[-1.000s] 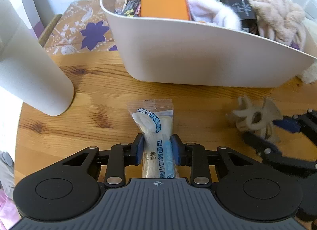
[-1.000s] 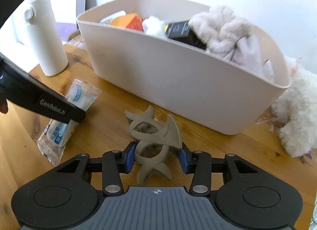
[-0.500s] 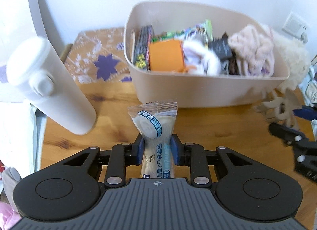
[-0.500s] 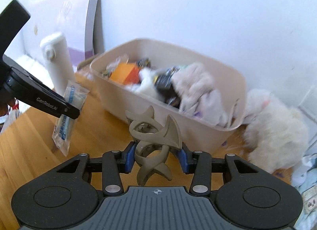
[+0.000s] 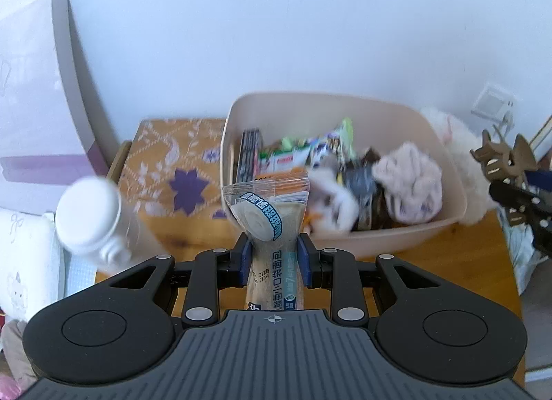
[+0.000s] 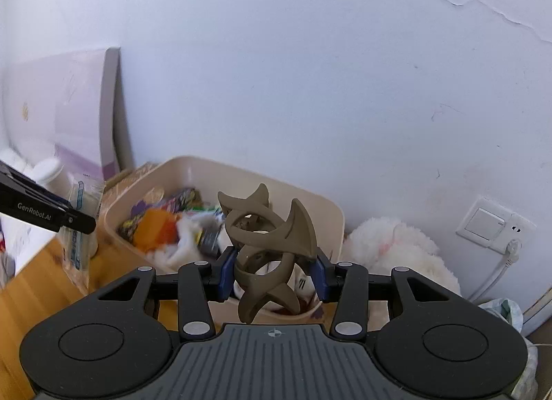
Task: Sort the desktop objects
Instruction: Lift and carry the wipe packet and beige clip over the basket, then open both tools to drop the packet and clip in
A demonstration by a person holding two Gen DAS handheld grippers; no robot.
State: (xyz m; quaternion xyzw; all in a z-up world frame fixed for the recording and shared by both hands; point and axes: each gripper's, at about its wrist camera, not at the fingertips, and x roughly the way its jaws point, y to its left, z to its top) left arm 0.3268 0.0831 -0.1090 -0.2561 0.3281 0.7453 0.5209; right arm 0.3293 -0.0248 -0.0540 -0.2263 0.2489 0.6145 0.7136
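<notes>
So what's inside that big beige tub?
The beige tub holds an orange pouch, colourful snack packets, a fluffy pink cloth and something white and furry. Whatever lies underneath that pile is covered.

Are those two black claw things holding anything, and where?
Left tool pinches the bread packet around its middle. Right tool grips the brown hair claw by its sides.

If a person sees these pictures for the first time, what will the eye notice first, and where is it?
First, the two things held in the air: the snack packet upright in the left gripper, and the brown hair claw in the right gripper. Beyond both stands the beige bin, crowded with packets and fluffy cloth, on the wooden table.
</notes>
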